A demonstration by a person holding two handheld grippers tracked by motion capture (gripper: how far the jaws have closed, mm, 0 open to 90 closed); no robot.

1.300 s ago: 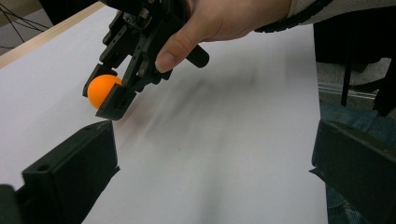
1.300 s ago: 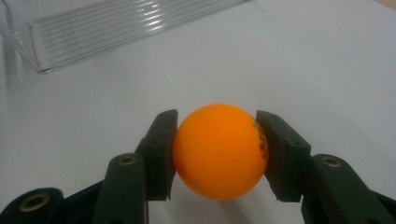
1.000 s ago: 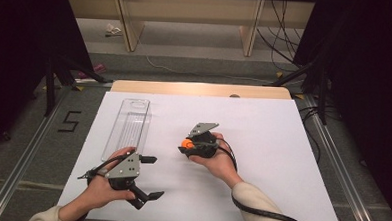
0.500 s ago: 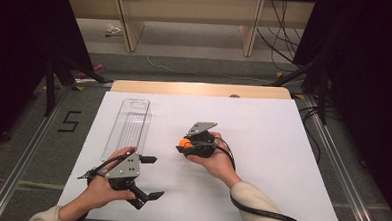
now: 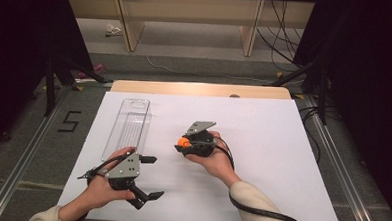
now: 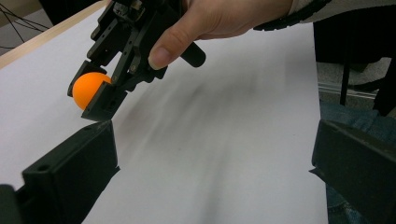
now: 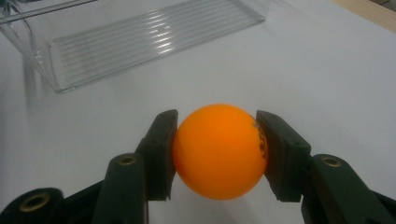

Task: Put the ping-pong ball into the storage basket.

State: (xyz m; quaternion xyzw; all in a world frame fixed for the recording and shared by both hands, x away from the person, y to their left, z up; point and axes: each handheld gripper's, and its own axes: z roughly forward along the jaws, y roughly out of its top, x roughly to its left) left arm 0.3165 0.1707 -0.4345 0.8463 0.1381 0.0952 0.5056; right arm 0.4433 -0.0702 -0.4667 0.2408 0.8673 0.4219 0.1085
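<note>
Centrally, the right gripper [image 5: 182, 144] clamps an orange ball [image 7: 218, 150] between its fingers above the white table [image 5: 282, 159]; a clear tray [image 5: 130, 122] lies beyond, nothing between. The left gripper [image 5: 150, 176] gapes empty nearby.

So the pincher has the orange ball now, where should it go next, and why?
Probably a short carry toward the clear tray. The right gripper is shut on the orange ball, a jaw on each side, and the tray lies open just ahead of it in the right gripper view. The left gripper is open and holds nothing, so it can wait.
</note>
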